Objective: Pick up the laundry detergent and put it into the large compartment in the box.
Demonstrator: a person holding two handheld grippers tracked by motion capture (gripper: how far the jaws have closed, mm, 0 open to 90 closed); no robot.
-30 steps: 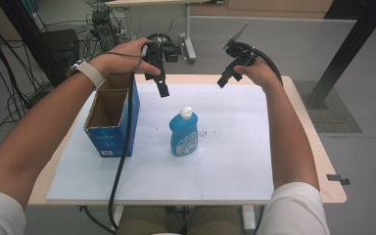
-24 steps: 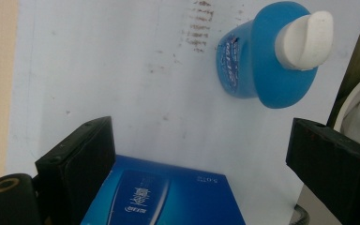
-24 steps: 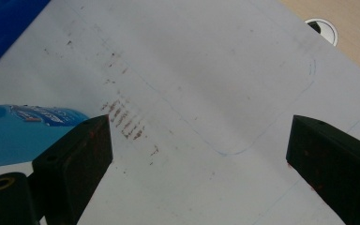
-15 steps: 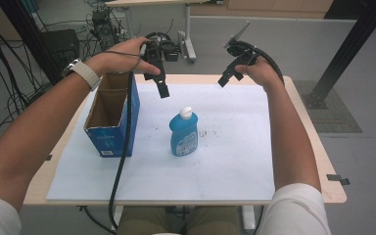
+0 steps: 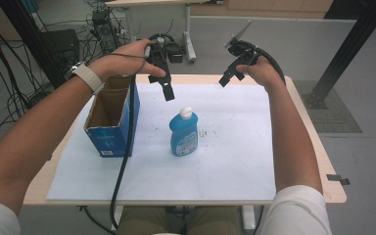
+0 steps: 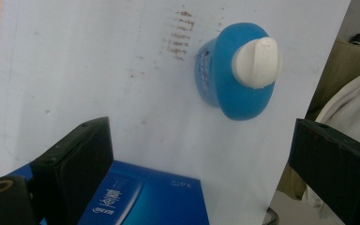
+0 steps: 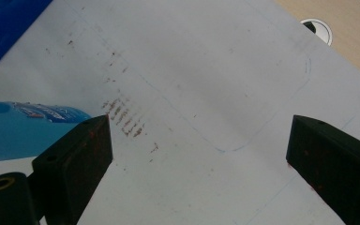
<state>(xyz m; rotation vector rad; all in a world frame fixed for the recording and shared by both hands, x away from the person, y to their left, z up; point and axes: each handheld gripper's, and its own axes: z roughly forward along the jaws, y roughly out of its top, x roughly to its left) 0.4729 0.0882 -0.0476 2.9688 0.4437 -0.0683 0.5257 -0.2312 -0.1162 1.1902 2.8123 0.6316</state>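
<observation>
A blue bottle (image 5: pixel 183 134) with a white cap stands upright mid-table on the white sheet (image 5: pixel 225 147). From above, the left gripper view has the blue bottle (image 6: pixel 236 75) ahead of wide-apart jaws. My left gripper (image 5: pixel 168 92) hovers open above and behind the bottle. An open blue cardboard box (image 5: pixel 108 122) stands left of the bottle; a blue box (image 6: pixel 145 197) edge lies below the left jaws. My right gripper (image 5: pixel 227 78) hangs open over the sheet's far right part, holding nothing. The right gripper view catches the bottle (image 7: pixel 23 129) at its left edge.
Brown smudges (image 7: pixel 126 119) and a faint pencilled outline (image 7: pixel 262 108) mark the sheet. A round cable hole (image 7: pixel 316 28) sits in the wooden tabletop (image 5: pixel 318 147). Cables and a desk leg stand on the floor beyond the table.
Both grippers have stayed nearly still above the far side of the table. The bottle and the box have not moved.
</observation>
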